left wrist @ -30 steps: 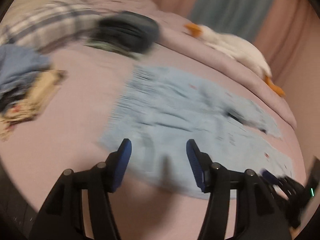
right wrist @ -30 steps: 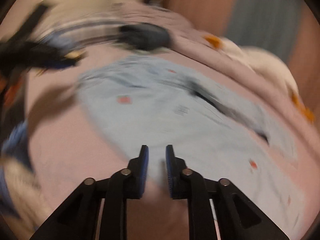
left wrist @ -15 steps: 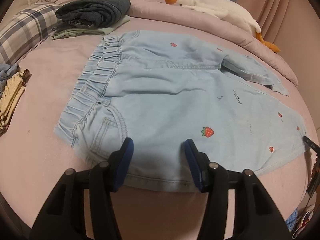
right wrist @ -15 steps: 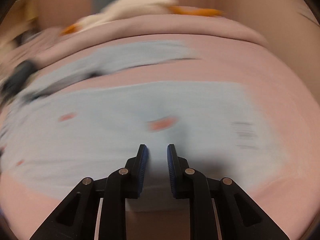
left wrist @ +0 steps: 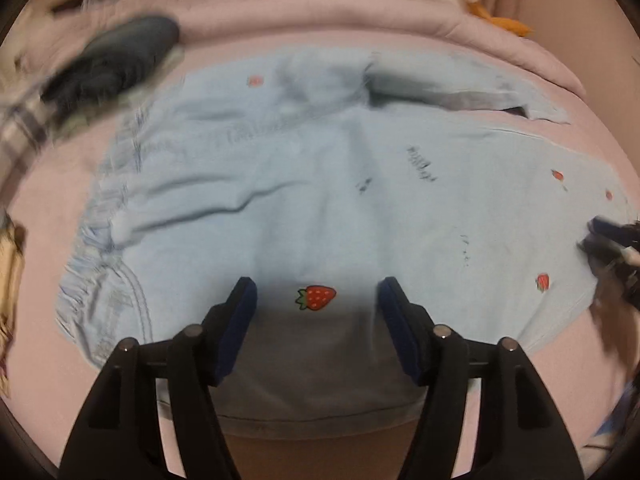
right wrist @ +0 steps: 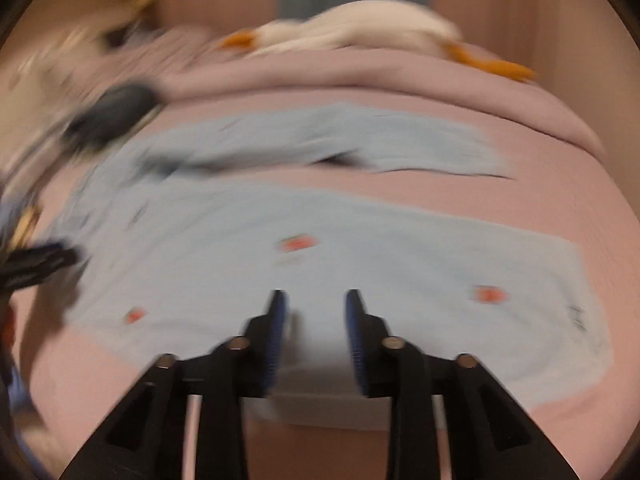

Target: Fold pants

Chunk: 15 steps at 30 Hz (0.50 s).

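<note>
Closer in than half a second ago: left tongs (left wrist: pixel 316 300) now over the pants (left wrist: pixel 320 184) themselves, jaws opening wider, straddling a red strawberry patch (left wrist: pixel 316 297) near the hem edge, pads not pressing on the cloth, nothing gripped. Sharp then, smeared now along the left rim. Right tongs (right wrist: pixel 314 312), nearly closed before, now opening, poised over the near edge of one pant leg, cloth under the gap but no grip visible.

Hard to read: waistband at far left blurred into streaks; dark folded clothes (left wrist: pixel 116 60) reduced to a smudge; plaid pillow (left wrist: pixel 20 136) cut by the rim; beige fabric (left wrist: pixel 10 276) at the left edge only partly in view. At the right rim of the left view, a dark blur, probably the other tongs, not certain.

Pants spread flat on the pink bed (left wrist: pixel 60 184), legs running rightward, far leg lying apart with bedding showing between. Beyond, a rolled pink duvet (right wrist: pixel 360 76) and a white goose plush (right wrist: pixel 360 28) with orange beak and feet, curtains behind. Nothing between either tongs and the cloth.
</note>
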Tool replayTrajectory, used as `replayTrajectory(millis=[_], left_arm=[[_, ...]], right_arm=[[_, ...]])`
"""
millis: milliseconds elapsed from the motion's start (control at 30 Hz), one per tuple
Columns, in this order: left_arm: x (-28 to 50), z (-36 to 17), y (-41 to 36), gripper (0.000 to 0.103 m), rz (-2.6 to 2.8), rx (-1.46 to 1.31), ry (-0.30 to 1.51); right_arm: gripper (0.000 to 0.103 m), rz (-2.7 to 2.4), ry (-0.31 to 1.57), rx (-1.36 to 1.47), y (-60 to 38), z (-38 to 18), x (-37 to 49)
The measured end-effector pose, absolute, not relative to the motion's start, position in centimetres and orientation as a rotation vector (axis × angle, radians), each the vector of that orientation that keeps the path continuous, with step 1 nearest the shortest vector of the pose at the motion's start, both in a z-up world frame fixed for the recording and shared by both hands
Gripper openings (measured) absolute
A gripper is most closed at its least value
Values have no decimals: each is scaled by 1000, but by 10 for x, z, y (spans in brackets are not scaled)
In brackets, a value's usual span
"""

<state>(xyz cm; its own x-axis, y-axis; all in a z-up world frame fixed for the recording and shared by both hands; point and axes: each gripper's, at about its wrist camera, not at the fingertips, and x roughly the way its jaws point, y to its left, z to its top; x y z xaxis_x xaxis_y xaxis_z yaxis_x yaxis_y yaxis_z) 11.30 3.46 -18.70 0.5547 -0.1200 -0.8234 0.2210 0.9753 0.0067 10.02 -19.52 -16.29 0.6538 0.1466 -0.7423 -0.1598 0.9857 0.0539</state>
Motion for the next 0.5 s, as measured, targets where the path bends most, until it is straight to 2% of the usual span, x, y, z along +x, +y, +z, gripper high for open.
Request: replayTrajectory(millis=[67,133,233,300,367,500], left_arm=[[110,-182,41,65,-239,99,985],[112,-174,56,65,-297,32,998],[130,-160,86,69,-240,-7,961],[144,-154,104,74,-172,-27,934],[163,-148,124,77,-128,-71,907],[208,-144,154,78,-56,-74,888]], right_arm=[[39,210,900,-138,-177,-179,103],[39,201,881,-234,-171,-175,103],[42,258,908,-194,-180,-161,110],[52,285,881,-186,-185,-153,112],[54,281,853,-207,-173,-149,112],[54,365,812,-212,-146,-140,132]])
